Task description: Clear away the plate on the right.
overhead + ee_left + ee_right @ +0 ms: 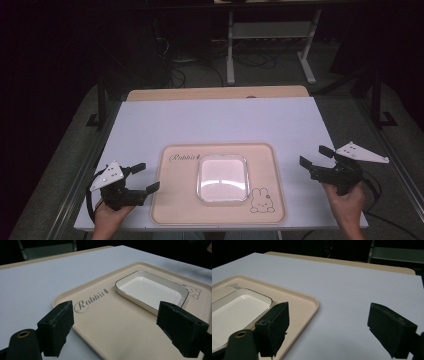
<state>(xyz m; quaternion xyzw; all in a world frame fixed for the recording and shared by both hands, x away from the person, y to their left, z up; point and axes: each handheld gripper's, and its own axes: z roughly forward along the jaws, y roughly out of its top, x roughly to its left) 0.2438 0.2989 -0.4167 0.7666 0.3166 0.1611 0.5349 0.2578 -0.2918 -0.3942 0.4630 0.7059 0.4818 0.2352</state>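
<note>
Desk condition: white top, carrying one beige tray set at the middle of the near edge; the tray bears the printed word "Rabbit" toward its far left corner and a small rabbit drawing at its near right corner. A white dish, square with rounded corners and a thin dark rim line, sits in the middle of the tray, empty, flat on its base.

Left gripper: held just off the tray's left edge near the desk's near left corner, jaws spread wide, nothing between them; in the left gripper view it looks across the tray toward the dish. Right gripper: held well to the right of the tray, toward the desk's right edge, jaws likewise spread and empty; in the right gripper view it faces bare desk, with the tray's corner and the dish at its left.

Assessment of the dish: glazed, most likely ceramic; judged stiff, moderately heavy for its size, slippery at the surface and liable to chip or break if dropped or knocked. The raised wall is the only purchase; a hold across the rim at the middle of one side, one jaw inside and one outside, appears soundest; a two-sided hold with both grippers would reduce tilt. The tray is smooth, so the dish may slide when nudged.
</note>
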